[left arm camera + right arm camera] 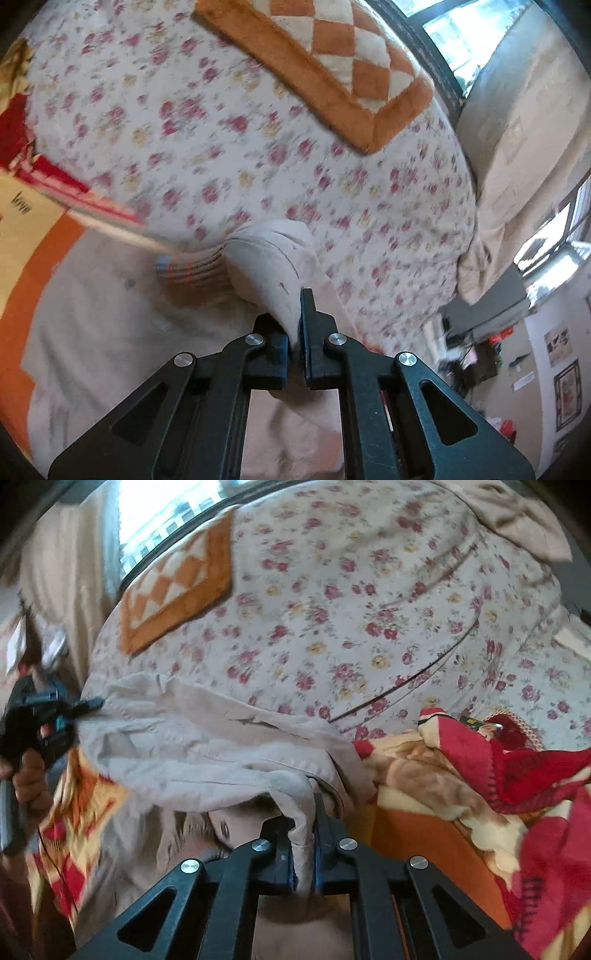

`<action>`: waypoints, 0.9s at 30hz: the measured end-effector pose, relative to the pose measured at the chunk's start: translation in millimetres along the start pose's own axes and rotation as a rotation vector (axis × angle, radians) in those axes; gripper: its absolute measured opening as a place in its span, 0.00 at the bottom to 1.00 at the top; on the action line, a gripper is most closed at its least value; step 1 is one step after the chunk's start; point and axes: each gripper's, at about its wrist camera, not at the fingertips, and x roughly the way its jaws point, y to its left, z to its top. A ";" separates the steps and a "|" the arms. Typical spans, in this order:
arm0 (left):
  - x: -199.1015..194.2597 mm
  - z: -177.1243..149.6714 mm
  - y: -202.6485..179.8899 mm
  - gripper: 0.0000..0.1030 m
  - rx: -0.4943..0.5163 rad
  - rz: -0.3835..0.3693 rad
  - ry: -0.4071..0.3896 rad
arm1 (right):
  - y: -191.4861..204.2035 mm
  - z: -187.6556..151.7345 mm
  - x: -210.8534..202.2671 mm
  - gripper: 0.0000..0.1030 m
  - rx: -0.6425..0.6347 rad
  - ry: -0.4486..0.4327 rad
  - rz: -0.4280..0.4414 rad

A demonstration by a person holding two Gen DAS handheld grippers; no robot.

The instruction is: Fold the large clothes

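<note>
Floral bedding [369, 602] covers the bed, with an orange checked blanket [332, 55] near the window and a red and cream blanket [498, 775] bunched at one side. Both claws are clamped tight on the beige garment [207, 746]: the left claw [297, 332] pinches an end by a striped cuff [192, 269], the right claw [303, 849] a bunched edge. The garment hangs stretched between them, its long axis running claw to claw, so folding likely means bringing the two ends together
</note>
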 end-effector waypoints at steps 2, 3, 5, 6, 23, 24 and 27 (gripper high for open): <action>5.0 -24.3 19.9 0.04 0.015 0.047 0.049 | 7.2 -18.3 -3.3 0.06 -0.079 0.040 -0.030; 10.4 -34.6 29.3 0.04 0.024 0.070 0.070 | 7.0 -28.5 0.5 0.06 -0.103 0.073 -0.054; 32.8 -58.1 56.8 0.04 -0.005 0.134 0.140 | 1.0 -48.2 12.2 0.06 -0.107 0.142 -0.080; 39.4 -64.9 66.4 0.04 -0.025 0.148 0.162 | -4.7 -59.7 20.7 0.06 -0.090 0.201 -0.077; -8.8 -41.3 6.9 0.04 0.056 0.028 0.056 | 57.0 -36.6 -1.8 0.43 -0.160 0.110 -0.006; -7.6 -47.9 13.4 0.04 0.063 0.064 0.070 | 55.1 -42.8 15.5 0.43 -0.137 0.168 0.007; 10.9 -76.4 52.4 0.14 0.091 0.270 0.168 | 38.5 -71.5 55.1 0.42 -0.064 0.352 0.031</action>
